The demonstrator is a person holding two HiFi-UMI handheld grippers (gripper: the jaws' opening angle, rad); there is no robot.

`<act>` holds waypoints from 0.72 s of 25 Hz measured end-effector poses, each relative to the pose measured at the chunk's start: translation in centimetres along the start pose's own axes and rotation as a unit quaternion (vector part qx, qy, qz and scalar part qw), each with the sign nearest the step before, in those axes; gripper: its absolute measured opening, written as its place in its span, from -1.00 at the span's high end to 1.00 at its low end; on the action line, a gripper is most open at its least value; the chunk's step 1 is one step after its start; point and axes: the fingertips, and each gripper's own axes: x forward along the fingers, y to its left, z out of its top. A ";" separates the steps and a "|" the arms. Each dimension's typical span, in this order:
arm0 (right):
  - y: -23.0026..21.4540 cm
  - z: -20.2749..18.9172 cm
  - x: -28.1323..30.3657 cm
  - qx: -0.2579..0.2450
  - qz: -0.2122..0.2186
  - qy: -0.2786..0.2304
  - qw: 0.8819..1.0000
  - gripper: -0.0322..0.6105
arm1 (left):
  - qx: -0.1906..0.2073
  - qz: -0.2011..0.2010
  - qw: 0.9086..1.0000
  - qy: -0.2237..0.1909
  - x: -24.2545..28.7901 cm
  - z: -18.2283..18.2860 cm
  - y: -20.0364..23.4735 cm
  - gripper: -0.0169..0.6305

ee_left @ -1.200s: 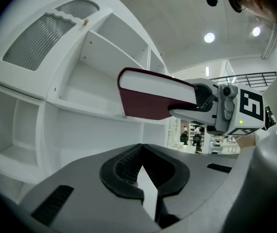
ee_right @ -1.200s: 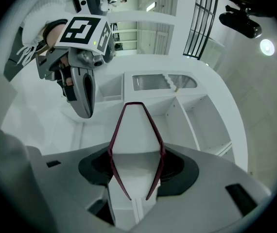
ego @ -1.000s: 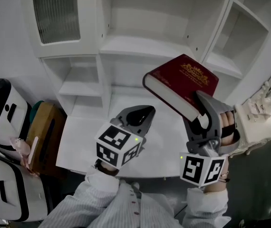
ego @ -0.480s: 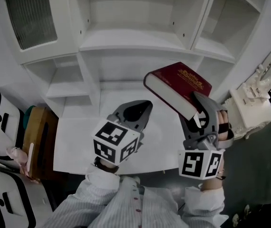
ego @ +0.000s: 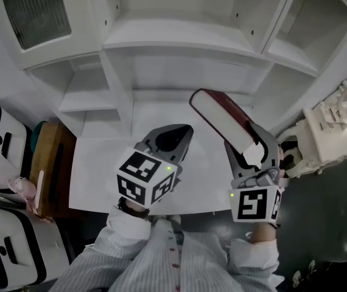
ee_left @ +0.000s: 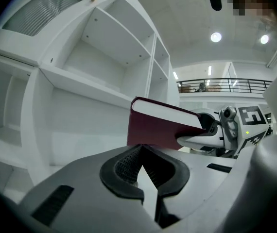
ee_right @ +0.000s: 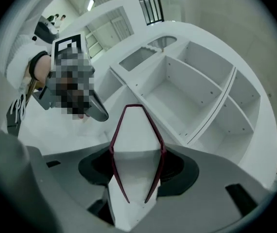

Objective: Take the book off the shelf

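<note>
One book [ego: 222, 117], two grippers, left [ego: 181, 131] and right [ego: 251, 140], one shelf unit [ego: 179, 41].

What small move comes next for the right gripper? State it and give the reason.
Probably lower the book toward the white desktop and lay it flat. The right gripper has its jaws shut on it, it hangs tilted in the air clear of the shelf, and the left gripper, jaws together, holds nothing.
</note>
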 end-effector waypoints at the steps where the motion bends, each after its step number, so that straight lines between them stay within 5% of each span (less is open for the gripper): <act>1: 0.4 -0.1 0.3 0.012 0.006 -0.003 1.000 0.20 | -0.002 0.002 1.000 0.003 -0.1 -0.3 0.2 0.92; 10: 3.4 -0.2 1.6 0.136 0.041 -0.063 0.988 0.20 | -0.016 0.025 0.999 0.033 -1.2 -3.2 1.9 0.92; 18: 5.4 -1.1 2.3 0.276 0.065 -0.072 0.956 0.20 | -0.029 0.041 0.998 0.050 -2.3 -5.2 3.1 0.92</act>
